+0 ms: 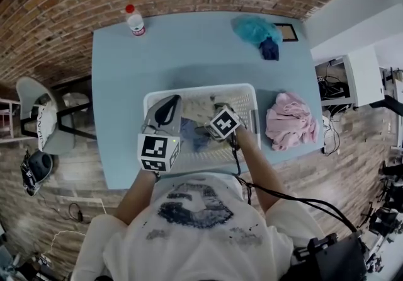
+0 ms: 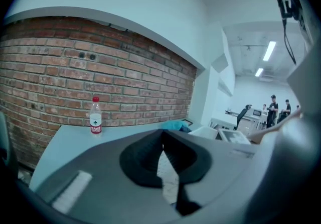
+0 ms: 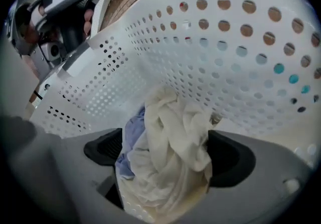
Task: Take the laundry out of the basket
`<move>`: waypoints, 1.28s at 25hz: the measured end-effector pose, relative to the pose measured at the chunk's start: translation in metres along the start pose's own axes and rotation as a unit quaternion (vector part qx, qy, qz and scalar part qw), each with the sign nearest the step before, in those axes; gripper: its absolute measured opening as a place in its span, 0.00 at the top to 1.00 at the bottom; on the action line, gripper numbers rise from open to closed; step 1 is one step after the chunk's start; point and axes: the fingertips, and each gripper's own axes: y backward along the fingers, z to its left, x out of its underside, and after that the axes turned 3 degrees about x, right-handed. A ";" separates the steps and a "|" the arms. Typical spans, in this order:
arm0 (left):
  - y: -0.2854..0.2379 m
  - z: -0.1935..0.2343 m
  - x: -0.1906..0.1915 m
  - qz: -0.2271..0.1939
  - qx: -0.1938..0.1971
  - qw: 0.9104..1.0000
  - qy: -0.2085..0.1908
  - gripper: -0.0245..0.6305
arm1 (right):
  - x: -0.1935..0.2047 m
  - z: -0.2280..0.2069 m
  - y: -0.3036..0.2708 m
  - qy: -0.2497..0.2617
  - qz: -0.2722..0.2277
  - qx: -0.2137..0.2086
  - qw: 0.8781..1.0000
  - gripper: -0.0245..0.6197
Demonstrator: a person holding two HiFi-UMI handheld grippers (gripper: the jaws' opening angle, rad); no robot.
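Note:
A white perforated laundry basket [image 1: 195,91] stands on the blue table [image 1: 126,84] in front of me. A crumpled cream cloth [image 3: 173,152] and a light blue cloth [image 3: 131,140] lie inside it against the basket wall [image 3: 225,57]. My right gripper [image 3: 168,155] points steeply down into the basket, open, with the cream cloth bunched between its wide-set jaws. In the head view the right gripper [image 1: 206,127] hangs over the blue cloth [image 1: 192,136]. My left gripper [image 1: 167,104] hovers above the basket's left side, shut and holding nothing, and in its own view the left gripper [image 2: 161,140] points toward the brick wall.
A pink garment [image 1: 289,121] lies on the table to the right of the basket. A teal cloth [image 1: 255,29] and a dark blue one [image 1: 269,48] lie at the back right near a small frame [image 1: 286,32]. A water bottle [image 1: 135,20] stands back left. A chair [image 1: 38,116] stands left of the table.

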 end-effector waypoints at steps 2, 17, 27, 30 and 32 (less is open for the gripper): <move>-0.002 0.000 0.000 0.001 0.000 1.000 0.002 0.98 | 0.006 0.000 -0.007 0.007 0.022 -0.004 1.000 0.14; -0.008 0.001 0.003 0.008 0.003 1.000 0.006 0.98 | 0.026 0.001 -0.046 0.045 0.111 -0.002 0.993 0.14; -0.010 0.001 0.002 0.008 0.004 1.000 0.006 0.98 | 0.017 -0.001 -0.052 0.084 0.108 0.018 0.990 0.15; -0.009 0.002 0.002 0.007 0.003 1.000 0.006 0.98 | 0.016 0.000 -0.051 0.088 0.112 0.014 0.990 0.22; -0.009 0.003 0.002 0.008 0.002 1.000 0.006 0.98 | 0.015 0.002 -0.049 0.092 0.114 0.007 0.989 0.28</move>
